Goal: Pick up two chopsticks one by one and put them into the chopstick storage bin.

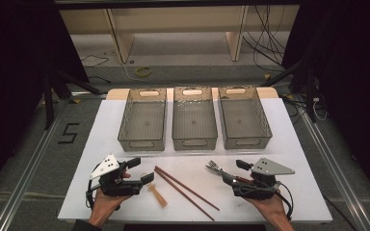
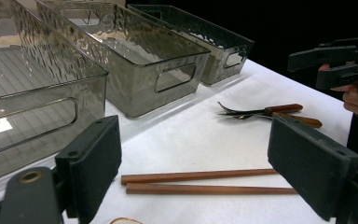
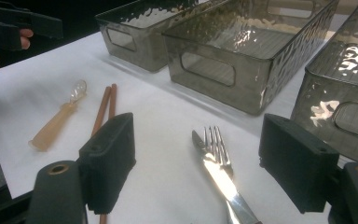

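Chopsticks (image 1: 185, 188) between both claws, left claw (image 1: 140, 170) spread and empty, right claw (image 1: 236, 172) spread over fork (image 3: 216, 152)

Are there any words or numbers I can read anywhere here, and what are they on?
"5": a figure in black strips on the grey floor, left of the table.
The three bins, the chopsticks, the fork and the spoon carry no readable writing.
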Tool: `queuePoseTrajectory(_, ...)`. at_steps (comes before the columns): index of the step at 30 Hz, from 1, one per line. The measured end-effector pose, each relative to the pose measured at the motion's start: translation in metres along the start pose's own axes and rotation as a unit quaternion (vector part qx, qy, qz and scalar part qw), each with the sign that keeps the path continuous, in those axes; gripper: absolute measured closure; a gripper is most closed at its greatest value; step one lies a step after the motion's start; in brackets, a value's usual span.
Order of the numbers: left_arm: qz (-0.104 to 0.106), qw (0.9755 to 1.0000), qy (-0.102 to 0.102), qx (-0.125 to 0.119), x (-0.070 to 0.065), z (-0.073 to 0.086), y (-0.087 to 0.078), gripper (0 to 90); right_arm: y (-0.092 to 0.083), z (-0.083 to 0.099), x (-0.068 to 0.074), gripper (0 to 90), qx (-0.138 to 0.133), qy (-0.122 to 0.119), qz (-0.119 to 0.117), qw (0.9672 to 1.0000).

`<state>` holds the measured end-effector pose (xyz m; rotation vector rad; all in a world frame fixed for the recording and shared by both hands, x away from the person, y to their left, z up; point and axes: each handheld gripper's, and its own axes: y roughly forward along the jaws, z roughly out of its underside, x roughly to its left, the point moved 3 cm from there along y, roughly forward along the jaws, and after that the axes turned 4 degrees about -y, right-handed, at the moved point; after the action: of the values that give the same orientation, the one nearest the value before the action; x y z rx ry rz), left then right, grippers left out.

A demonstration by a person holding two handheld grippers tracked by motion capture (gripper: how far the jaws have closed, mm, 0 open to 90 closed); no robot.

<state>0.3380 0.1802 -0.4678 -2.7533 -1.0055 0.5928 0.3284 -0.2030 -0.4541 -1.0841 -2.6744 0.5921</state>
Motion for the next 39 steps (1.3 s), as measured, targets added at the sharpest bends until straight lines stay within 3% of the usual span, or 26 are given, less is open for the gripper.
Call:
queuePoseTrajectory(22, -0.002, 1.0, 0.0, -0.001, 0.001, 0.0, -0.001, 16.8, 0.004, -0.004, 0.003, 28.3, 0.022, -0.004, -0.002, 0.9997)
queuePoseTrajectory(31, -0.004, 1.0, -0.002, -0.002, 0.002, -0.001, -0.001, 16.8, 0.012, -0.014, 0.011, 30.8, 0.069, -0.014, -0.016, 0.9974)
queuePoseTrajectory(39, -0.007, 1.0, -0.003, -0.004, 0.004, -0.001, -0.002, 16.9, 0.029, -0.025, 0.022, 36.3, 0.128, -0.032, -0.037, 0.9906)
